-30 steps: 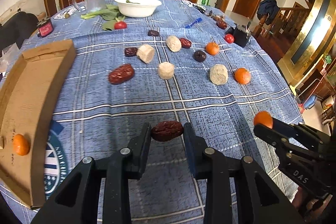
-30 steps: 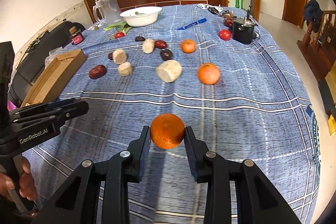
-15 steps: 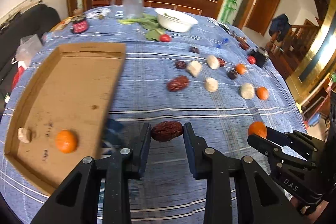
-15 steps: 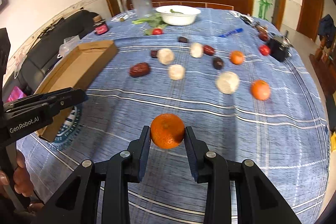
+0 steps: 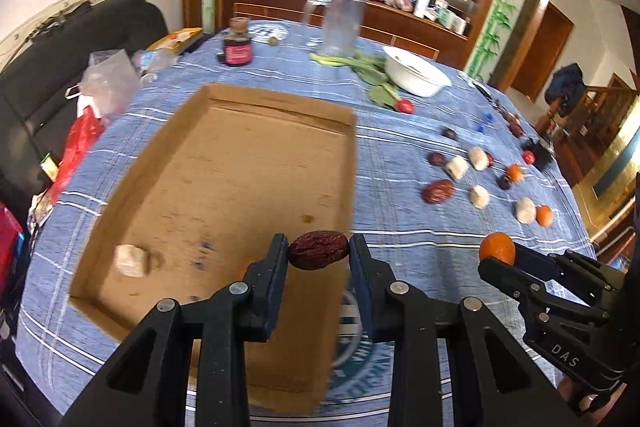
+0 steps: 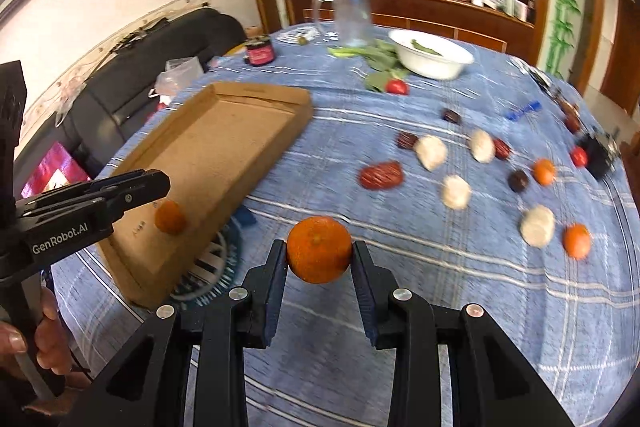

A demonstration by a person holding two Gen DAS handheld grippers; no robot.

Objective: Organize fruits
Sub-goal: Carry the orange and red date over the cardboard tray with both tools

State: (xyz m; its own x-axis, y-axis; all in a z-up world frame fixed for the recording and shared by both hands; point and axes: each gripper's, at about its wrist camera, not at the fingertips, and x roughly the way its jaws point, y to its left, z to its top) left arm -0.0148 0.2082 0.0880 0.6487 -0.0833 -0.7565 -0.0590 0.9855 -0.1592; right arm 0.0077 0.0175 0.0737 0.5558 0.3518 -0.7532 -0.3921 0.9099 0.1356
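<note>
My left gripper [image 5: 318,251] is shut on a wrinkled dark-red date [image 5: 318,249] and hangs over the near right part of the cardboard tray [image 5: 240,163]. A pale chunk [image 5: 132,261] lies in the tray; a small orange [image 6: 170,217] lies there too. My right gripper [image 6: 319,255] is shut on an orange [image 6: 319,255], above the blue cloth just right of the tray [image 6: 216,147]. In the left wrist view the right gripper [image 5: 496,259] shows at the right with its orange [image 5: 497,248]. More dates [image 6: 381,175], pale chunks [image 6: 456,191] and oranges [image 6: 576,240] lie scattered on the cloth.
A white bowl [image 6: 430,53], green leaves [image 6: 376,53], a clear jug [image 6: 352,15], a dark jar [image 6: 260,51] and a small tomato [image 6: 397,87] stand at the table's far side. Plastic bags [image 5: 108,79] and a black sofa [image 5: 60,39] lie left. A hand [image 6: 48,323] grips the left tool.
Both grippers have swung left with their fruit still held. The tray has come from the left edge to under the left gripper, and the scattered fruit has slid to the right.
</note>
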